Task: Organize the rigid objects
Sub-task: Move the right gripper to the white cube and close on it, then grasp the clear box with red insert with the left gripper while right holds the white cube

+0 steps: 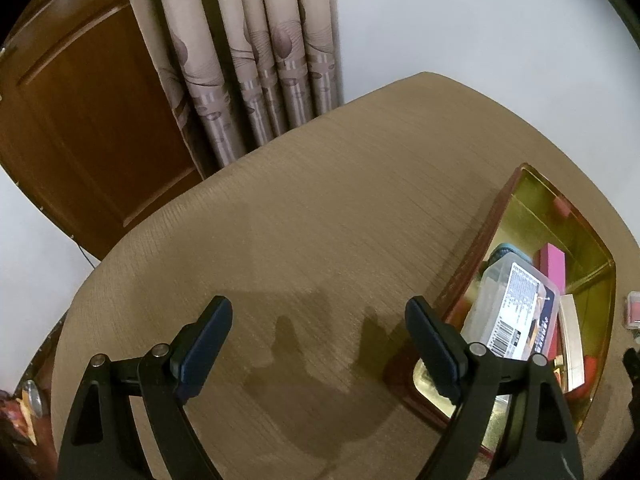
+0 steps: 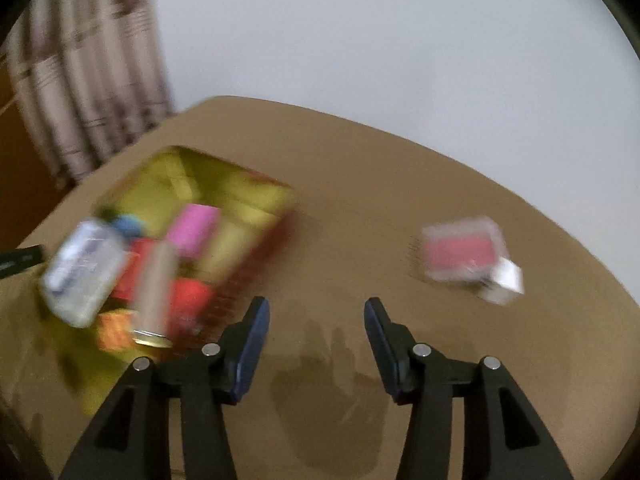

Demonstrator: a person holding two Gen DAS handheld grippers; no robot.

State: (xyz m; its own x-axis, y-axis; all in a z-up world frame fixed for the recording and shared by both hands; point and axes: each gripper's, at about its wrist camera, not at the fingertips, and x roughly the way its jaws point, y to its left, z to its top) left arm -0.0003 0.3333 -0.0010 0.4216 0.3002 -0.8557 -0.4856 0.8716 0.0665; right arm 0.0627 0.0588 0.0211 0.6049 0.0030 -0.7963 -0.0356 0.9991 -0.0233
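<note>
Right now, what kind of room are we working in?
Probably a home room, not a workshop: a patterned curtain hangs beside a wooden door, and the job sits on a cloth-covered table holding a gold tray of small household boxes.

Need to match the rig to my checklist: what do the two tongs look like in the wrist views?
Both look alike. The left tongs and the right tongs have matte black, wedge-shaped arms with triangular cut-outs, round silver pins at the joints, and flat dark blue pads on the fingers. No cables, markings or sleeves show in either view.
</note>
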